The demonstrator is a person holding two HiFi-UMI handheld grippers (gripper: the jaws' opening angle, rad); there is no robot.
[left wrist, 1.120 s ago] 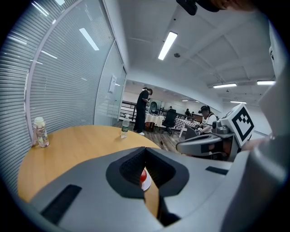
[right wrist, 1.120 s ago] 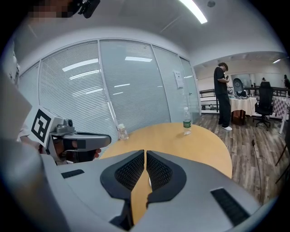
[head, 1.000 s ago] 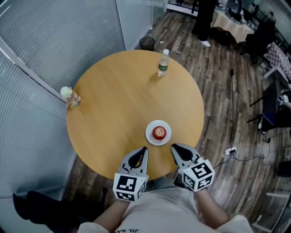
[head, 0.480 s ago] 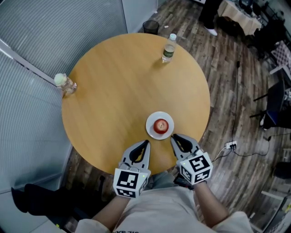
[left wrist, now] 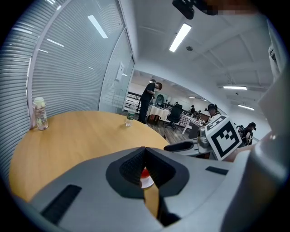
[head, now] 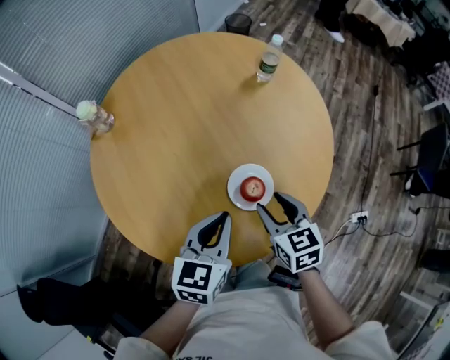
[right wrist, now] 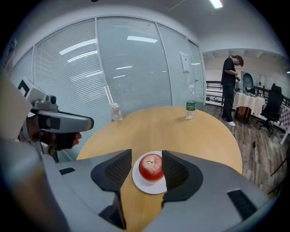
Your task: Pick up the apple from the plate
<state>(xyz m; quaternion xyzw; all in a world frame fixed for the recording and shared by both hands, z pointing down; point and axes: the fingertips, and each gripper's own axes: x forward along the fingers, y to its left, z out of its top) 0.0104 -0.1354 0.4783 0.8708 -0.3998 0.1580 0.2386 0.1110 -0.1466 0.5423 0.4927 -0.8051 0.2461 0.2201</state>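
Observation:
A red apple (head: 253, 188) sits on a small white plate (head: 236, 194) near the front edge of the round wooden table (head: 197, 126). My right gripper (head: 270, 202) is at the plate's near rim, its jaws opening. In the right gripper view the apple (right wrist: 151, 166) shows in the gap of the right gripper (right wrist: 146, 155), with neither pad touching it. My left gripper (head: 225, 215) is shut and empty at the table's front edge, left of the plate. In the left gripper view only a sliver of the apple (left wrist: 144, 172) shows past the left gripper (left wrist: 145, 152).
A water bottle (head: 269, 63) stands at the table's far right edge. A small capped jar (head: 91, 118) stands at its left edge by the blinds. A bin (head: 239, 21) and a power strip (head: 358, 218) are on the floor. A person (right wrist: 231, 86) stands far behind.
The right gripper's jaws have gone from shut to parted and have moved up to the plate's near rim. The left gripper has stayed shut near the table's edge.

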